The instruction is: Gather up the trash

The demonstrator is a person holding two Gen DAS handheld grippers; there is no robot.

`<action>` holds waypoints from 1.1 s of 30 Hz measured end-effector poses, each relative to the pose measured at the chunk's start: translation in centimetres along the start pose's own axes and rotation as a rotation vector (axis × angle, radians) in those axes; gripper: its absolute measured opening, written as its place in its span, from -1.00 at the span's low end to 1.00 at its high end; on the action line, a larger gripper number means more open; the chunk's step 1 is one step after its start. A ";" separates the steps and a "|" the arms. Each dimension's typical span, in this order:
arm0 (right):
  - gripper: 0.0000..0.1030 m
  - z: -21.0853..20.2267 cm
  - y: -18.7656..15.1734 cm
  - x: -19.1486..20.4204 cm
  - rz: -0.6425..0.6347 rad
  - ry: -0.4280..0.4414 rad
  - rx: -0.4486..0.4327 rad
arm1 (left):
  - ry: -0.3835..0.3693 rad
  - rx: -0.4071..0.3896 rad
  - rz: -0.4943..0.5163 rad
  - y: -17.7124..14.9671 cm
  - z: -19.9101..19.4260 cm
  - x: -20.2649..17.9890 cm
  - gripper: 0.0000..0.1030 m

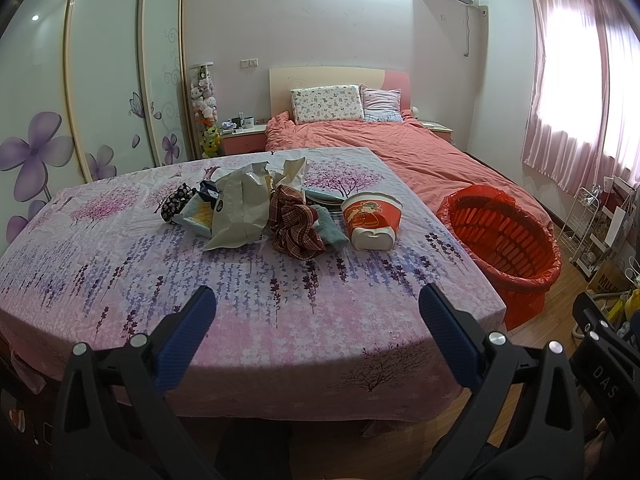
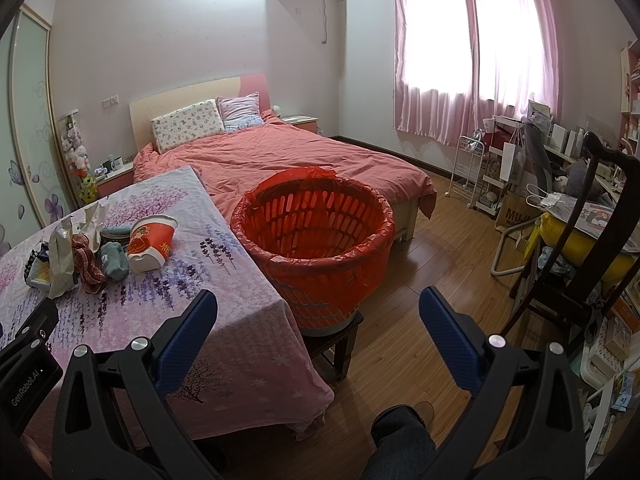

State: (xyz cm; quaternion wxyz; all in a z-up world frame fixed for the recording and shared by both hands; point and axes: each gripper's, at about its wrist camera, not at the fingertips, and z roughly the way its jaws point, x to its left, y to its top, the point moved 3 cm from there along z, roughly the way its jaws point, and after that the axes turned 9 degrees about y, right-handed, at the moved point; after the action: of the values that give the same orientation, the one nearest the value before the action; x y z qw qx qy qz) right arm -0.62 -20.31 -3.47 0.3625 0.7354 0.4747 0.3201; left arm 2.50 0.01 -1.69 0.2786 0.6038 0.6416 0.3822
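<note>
Left gripper (image 1: pixel 318 308) and right gripper (image 2: pixel 318 312) both low in frame – fingers spread wide, holding nothing. Trash pile (image 1: pixel 256 208) heaped mid-frame on the worktop (image 1: pixel 280 320) – red-lined basket (image 2: pixel 316 232) just beside its right edge, centre of the right view

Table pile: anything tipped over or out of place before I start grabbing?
The red paper cup lies on its side, mouth toward the bed. A plaid cloth and teal cloth are mixed in with the crumpled paper bag; they may not be trash.
</note>
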 end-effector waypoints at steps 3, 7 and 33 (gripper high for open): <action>0.94 0.0 0.0 0.0 0.000 0.000 0.000 | 0.000 0.000 0.000 0.0 0.0 0.0 0.93; 0.94 0.1 0.0 0.0 0.000 0.000 0.000 | -0.001 0.000 0.000 0.0 0.0 0.0 0.93; 0.94 7.2 2.7 7.7 -0.049 0.230 0.062 | 0.100 0.066 -0.151 1.8 7.1 8.7 0.93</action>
State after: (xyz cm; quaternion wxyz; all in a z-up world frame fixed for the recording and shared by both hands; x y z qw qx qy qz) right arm 9.21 -15.56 -4.07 0.2905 0.6928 0.5406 0.3787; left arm 8.30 9.67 -3.22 0.2543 0.5425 0.7107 0.3686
